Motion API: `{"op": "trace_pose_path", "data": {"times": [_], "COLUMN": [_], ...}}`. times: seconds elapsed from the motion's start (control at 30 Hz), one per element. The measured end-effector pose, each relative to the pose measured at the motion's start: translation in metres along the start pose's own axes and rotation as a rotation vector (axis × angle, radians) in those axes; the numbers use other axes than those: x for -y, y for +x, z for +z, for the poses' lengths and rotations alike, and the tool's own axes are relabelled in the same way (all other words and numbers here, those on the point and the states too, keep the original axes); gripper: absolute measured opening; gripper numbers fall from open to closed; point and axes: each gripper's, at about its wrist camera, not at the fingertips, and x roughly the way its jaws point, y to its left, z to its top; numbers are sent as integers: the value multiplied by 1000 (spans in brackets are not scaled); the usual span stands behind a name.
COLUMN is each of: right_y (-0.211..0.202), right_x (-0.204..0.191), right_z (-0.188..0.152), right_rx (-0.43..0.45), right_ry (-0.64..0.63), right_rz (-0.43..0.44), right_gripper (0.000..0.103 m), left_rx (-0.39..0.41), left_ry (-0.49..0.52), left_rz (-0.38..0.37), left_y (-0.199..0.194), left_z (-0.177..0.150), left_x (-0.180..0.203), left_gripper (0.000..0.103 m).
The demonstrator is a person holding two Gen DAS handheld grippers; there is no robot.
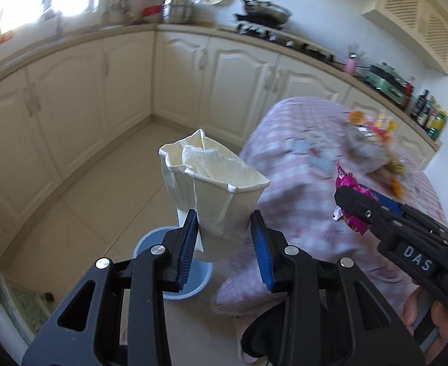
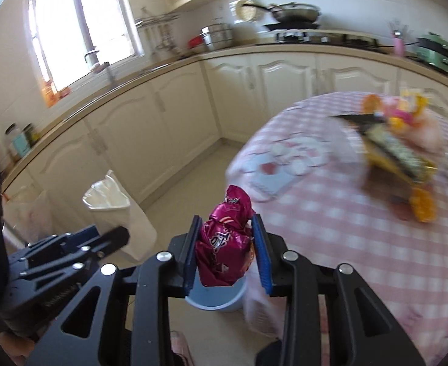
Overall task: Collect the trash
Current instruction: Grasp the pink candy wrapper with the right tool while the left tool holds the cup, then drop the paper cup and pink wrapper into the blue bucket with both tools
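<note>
My left gripper (image 1: 224,228) is shut on a crumpled white paper cup (image 1: 214,189) and holds it above a light blue bin (image 1: 175,286) on the floor. My right gripper (image 2: 227,238) is shut on a crumpled magenta foil wrapper (image 2: 227,244), also over the blue bin (image 2: 214,300). The right gripper shows in the left wrist view (image 1: 350,206) at the right, holding the wrapper (image 1: 350,213). The left gripper (image 2: 114,238) with the cup (image 2: 117,210) shows at the left of the right wrist view. More colourful wrappers (image 2: 397,149) lie on the table.
A round table with a pink checked cloth (image 2: 330,228) stands at the right. Cream kitchen cabinets (image 1: 71,91) and a counter with a stove, pans and bottles run around the room. The floor is tiled. A pink slipper (image 1: 245,341) shows below.
</note>
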Motion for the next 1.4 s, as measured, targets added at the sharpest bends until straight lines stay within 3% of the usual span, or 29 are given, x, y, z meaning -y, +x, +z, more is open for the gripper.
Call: {"op": "trace_pose_path", "data": {"times": [0.2,0.4,0.47,0.5,0.6,0.93,1.03,1.17,1.4], "right_y": [71,120,130,135,147,173,177,177,136], "right_x": [-46,-64,-62,-63,-61,-76,-81,-82,-74], "right_z": [0,5,8,9,10,4,7,16,29], "right_rx": [-93,-108,-108,-107,-109,-147,-139,-129,-45], "right_ry": [-56,-109,-116,-121,-125,-141,-132,-110,-110], "right_rz": [74,19,10,0,-7,43,59,75,19], "right_gripper": [32,32,32,32,32,32,36,57,57], "left_rx": [-113,-169,-165,-156,-145,-163,-150,-122,-63], "left_ry": [-77,-99,-104,-109,-109,-164,-174,-174,-144], "left_rz": [77,80,78,86,105,165,174,181,168], "left_y": [52,103,113,115,121,117,112,102,70], "left_z": [-7,2,8,7,6,-4,-1,5,14], "left_x": [-45,-60,-61,-63,-66,-100,-104,-103,-87], "left_gripper": [34,36,48,62,67,69,70,73,73]}}
